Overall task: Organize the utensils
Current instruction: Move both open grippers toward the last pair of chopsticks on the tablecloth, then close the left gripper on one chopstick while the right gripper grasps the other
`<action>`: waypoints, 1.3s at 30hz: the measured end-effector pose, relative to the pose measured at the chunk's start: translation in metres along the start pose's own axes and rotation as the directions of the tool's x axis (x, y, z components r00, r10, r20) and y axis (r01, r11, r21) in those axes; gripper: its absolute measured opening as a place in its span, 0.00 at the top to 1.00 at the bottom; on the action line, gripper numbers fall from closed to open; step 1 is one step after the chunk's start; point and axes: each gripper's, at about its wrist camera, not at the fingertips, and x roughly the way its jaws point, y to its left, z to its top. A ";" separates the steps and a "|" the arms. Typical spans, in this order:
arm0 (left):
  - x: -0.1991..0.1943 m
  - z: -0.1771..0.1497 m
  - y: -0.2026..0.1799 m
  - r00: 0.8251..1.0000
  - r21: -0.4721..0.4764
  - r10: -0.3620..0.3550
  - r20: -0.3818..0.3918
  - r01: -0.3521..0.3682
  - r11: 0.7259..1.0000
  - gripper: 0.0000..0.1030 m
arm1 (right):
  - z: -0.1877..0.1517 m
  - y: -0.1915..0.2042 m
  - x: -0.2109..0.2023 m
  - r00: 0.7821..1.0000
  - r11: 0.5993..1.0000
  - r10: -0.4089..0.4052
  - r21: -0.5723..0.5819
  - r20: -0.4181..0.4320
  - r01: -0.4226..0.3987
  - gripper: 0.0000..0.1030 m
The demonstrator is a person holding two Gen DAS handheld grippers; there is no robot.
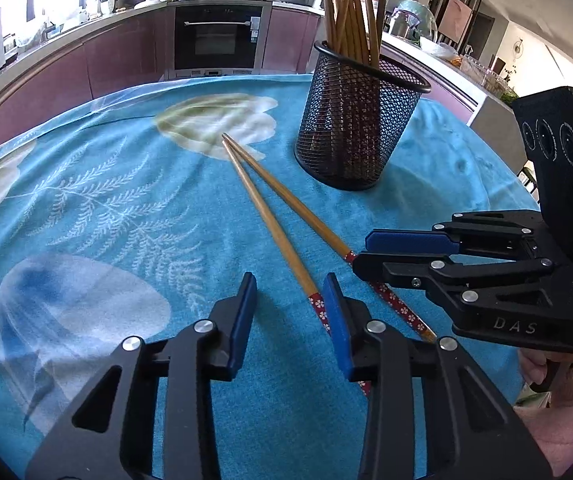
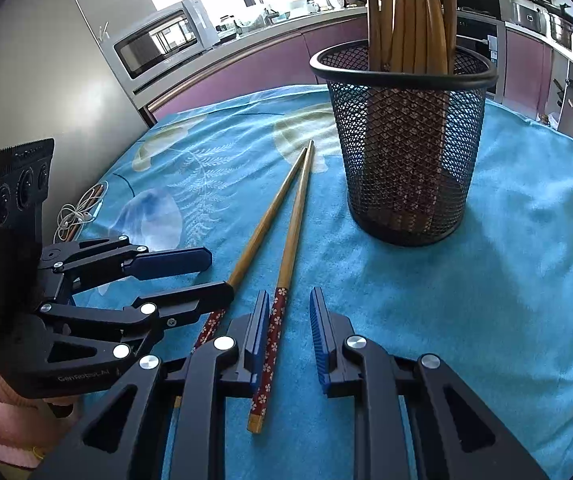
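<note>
left gripper (image 1: 288,292) parted, blue pads apart, nothing clamped; the left chopstick (image 1: 270,224) passing just inside the right pad (image 1: 334,312), touching or just beside it, hard to tell which. right gripper (image 2: 288,308) also parted, with the right chopstick (image 2: 292,232) lying between its pads against the left pad (image 2: 260,320), far pad clear of it; no squeeze visible. both chopsticks flat on the blue floral cloth (image 1: 106,200), tips meeting toward 12 o'clock, red patterned ends spread toward 6 o'clock. black mesh holder (image 1: 358,120) upright at 1 o'clock from the pair, near but apart, full of standing chopsticks (image 1: 350,8). white cable (image 2: 82,208) at 9 o'clock in the right view, at the cloth's edge.
</note>
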 end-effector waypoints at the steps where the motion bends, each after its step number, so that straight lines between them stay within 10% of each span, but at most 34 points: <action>1: 0.000 0.000 0.001 1.000 -0.006 -0.002 -0.002 0.002 1.000 0.73 | 0.002 0.001 0.001 1.000 1.000 -0.004 -0.005 0.001 0.004 0.81; 39: 0.034 0.051 0.018 0.995 -0.026 0.095 -0.039 -0.096 0.995 0.82 | 0.024 0.000 0.019 0.994 0.992 -0.107 -0.069 0.014 0.107 0.91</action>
